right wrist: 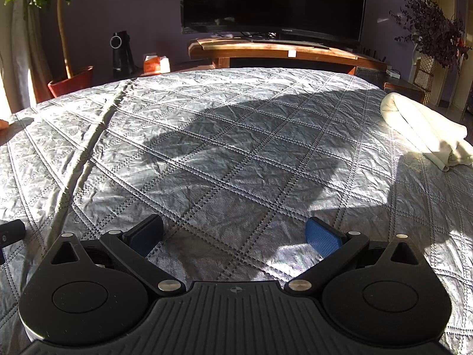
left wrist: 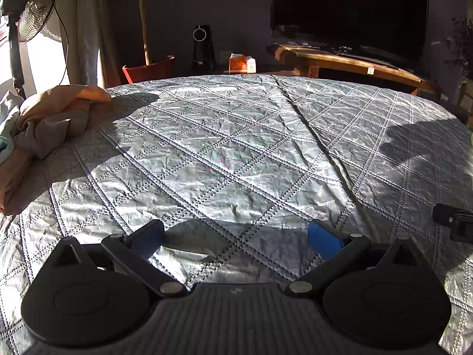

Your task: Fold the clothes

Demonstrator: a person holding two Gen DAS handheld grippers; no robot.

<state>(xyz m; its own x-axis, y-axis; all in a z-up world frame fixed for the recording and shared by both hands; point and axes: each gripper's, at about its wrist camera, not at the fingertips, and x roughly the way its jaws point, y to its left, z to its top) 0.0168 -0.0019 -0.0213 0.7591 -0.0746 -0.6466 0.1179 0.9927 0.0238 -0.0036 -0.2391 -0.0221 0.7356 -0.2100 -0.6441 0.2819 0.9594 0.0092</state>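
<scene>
Clothes first: a crumpled heap of tan and peach garments (left wrist: 50, 118) sits at the left edge of the surface you are working over, with a bit of pale teal fabric (left wrist: 6, 142) tucked in at its outer side. That surface is covered by a silver-grey quilted cover (left wrist: 236, 153) stitched in a diamond grid; whether a bed or a counter lies beneath it cannot be told. A raised seam (right wrist: 85, 153) runs from near to far across the cover, left of your right tool.

Your left tool (left wrist: 236, 238) hovers low over the near edge, blue pads (left wrist: 323, 241) spread wide, nothing between them. Bare cover shows through the gap. Its right neighbour's black tip pokes in at the side of the left wrist view.

Your right tool (right wrist: 235, 236) sits level with it, also over the near edge, fingers spread just as wide and empty. A broad shadow lies across the middle of the cover ahead of it.

Over at the right edge lies a cream garment (right wrist: 425, 130), loosely rolled and folded, well apart from both tools.

Beyond the far edge, left to right: standing fan (left wrist: 32, 6), potted tree in a red pot (right wrist: 71, 80), dark speaker-like device (right wrist: 121, 53), orange tissue box (right wrist: 156, 63), wooden TV stand (right wrist: 283, 51) with a dark television (right wrist: 272, 0), dried purple foliage (right wrist: 431, 32).
</scene>
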